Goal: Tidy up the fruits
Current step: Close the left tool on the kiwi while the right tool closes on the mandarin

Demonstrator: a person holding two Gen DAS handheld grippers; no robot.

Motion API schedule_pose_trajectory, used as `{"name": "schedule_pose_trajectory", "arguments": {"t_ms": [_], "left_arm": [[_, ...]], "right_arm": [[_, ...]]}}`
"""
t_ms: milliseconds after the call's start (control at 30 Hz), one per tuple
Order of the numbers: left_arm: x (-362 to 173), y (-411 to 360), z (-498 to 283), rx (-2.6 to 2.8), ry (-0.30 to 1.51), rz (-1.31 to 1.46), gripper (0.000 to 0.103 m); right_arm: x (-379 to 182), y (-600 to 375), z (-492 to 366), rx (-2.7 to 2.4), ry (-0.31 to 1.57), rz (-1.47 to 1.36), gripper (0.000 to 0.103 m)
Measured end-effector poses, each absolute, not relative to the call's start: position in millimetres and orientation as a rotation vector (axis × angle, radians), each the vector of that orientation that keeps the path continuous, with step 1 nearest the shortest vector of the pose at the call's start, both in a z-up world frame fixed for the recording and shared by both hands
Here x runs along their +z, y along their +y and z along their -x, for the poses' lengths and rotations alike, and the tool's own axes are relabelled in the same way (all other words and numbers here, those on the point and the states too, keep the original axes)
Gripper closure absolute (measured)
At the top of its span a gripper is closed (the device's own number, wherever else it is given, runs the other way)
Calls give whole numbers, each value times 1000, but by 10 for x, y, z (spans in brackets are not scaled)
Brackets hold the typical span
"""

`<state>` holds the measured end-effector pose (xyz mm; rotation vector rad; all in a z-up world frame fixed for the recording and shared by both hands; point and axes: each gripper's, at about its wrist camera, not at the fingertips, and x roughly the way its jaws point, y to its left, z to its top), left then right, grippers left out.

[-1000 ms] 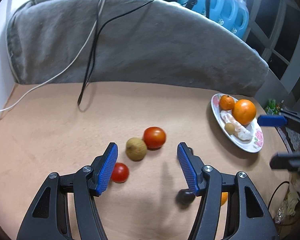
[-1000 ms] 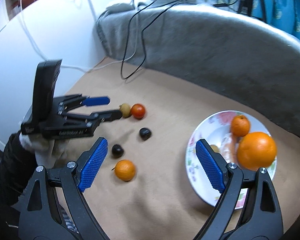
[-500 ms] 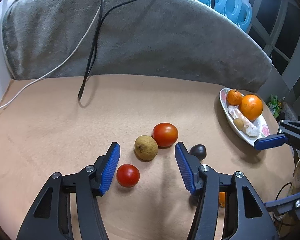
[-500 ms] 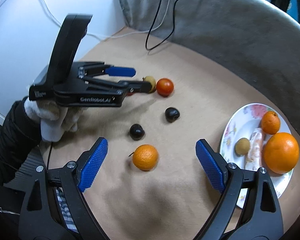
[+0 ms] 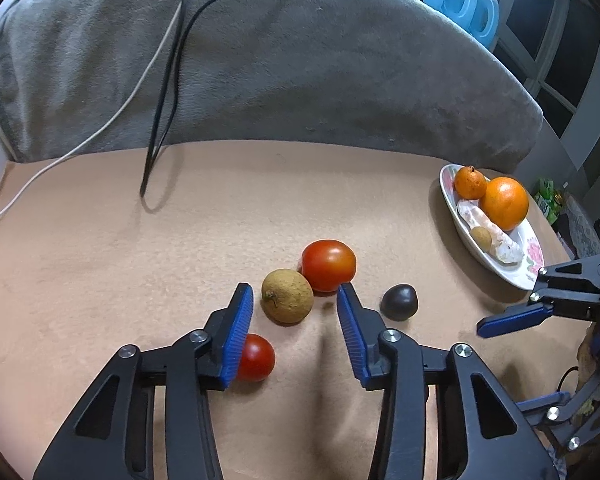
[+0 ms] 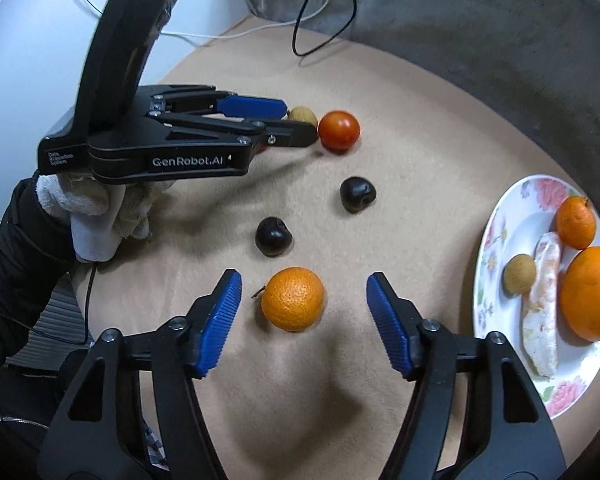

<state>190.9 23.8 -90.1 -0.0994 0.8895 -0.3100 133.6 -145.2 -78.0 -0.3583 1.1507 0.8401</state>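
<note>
Right wrist view shows the right claw point(image 6: 304, 312) low over the tan worktop point(image 6: 400, 128). Its jaws have just been closing, and a small orange point(image 6: 293, 299) sits between them. The blue pads do not touch it yet, so the claw is spread.

At 3 o'clock from the small orange is a flowery plate point(image 6: 496, 236) with a big orange point(image 6: 592, 292), a little orange point(image 6: 575, 222), a peeled piece and a small brown fruit point(image 6: 520, 274). Two dark fruits point(image 6: 273, 236) lie on the worktop at 12 o'clock from the small orange, well apart from each other.

Left wrist view shows the left claw point(image 5: 294, 316) with its jaws also just closing. A brown round fruit point(image 5: 287, 296) sits between the tips, but the pads are not pressing it. A big red tomato point(image 5: 328, 265) touches the brown fruit at 2 o'clock. A little red tomato point(image 5: 256, 357) lies by the left pad, partly hidden. A person's gloved hand point(image 6: 96, 216) holds the left claw.
</note>
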Motion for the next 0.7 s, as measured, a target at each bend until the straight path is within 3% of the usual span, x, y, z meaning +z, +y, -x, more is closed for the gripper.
{"name": "schedule_pose_trajectory", "arguments": {"t_ms": [67, 300, 367, 533, 700], "left_arm": [[-912, 232, -1914, -311, 890, 97, 62], [-975, 195, -1947, -310, 898, 96, 69], [-985, 196, -1949, -309, 896, 97, 72], [-1008, 203, -1948, -304, 891, 101, 77], [-1016, 186, -1957, -303, 888, 96, 77]], "right_arm": [[-819, -1456, -1348, 839, 1161, 351, 42], [-904, -1444, -1355, 851, 1152, 341, 43], [-930, -1432, -1361, 850, 1156, 343, 50], [-982, -1411, -1362, 853, 1163, 340, 52], [-1008, -1378, -1361, 870, 1165, 334, 62]]}}
